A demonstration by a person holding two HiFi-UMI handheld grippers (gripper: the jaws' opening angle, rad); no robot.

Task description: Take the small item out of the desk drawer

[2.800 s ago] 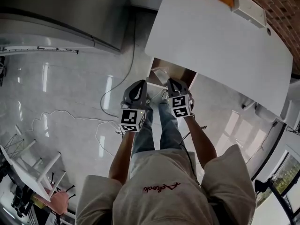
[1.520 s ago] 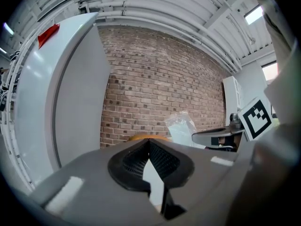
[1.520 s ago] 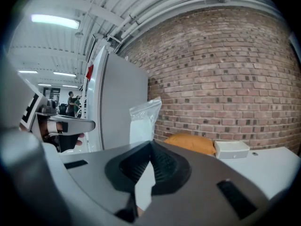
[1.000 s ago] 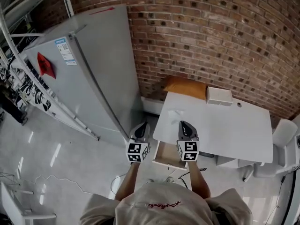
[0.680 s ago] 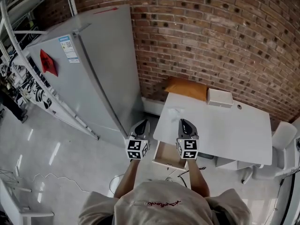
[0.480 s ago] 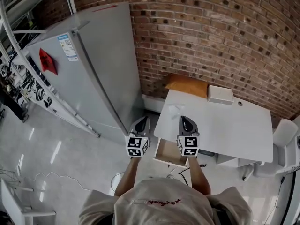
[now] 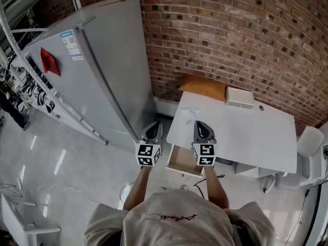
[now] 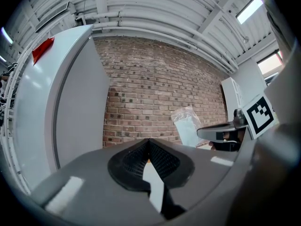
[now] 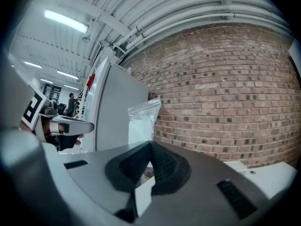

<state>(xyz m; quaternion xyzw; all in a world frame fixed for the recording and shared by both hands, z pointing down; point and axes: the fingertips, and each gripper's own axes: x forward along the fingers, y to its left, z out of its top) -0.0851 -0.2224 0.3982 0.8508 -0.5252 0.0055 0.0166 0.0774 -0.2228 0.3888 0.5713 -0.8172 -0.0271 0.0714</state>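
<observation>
Both grippers have come up from the drawer mouth, where they were held low some seconds ago, and the head view has lifted from the floor to take in the whole bench [image 7: 246,137] and the brick wall [image 7: 230,29] behind it.

Right gripper [image 7: 198,124]: fingers [image 9: 164,166] are closed on the lower edge of a small clear plastic bag [image 9: 140,121]. The bag stands upright above the fingertips, clear of the drawer [image 7: 177,163], with pale contents that cannot be identified. From the head view it shows only faintly, over the near left corner of the bench.

Left gripper [image 7: 155,126]: fingers [image 8: 162,161] are together with nothing between them. It is held level with the right gripper, just to its left and apart from it, beyond the bench's left edge.

The drawer stands pulled out under the bench's front left edge, and its visible floor is bare wood. At the back of the bench, against the wall, lie a white box [image 7: 239,97] and a tan parcel [image 7: 202,87]. A tall grey cabinet [image 7: 97,70] stands left of the bench.
</observation>
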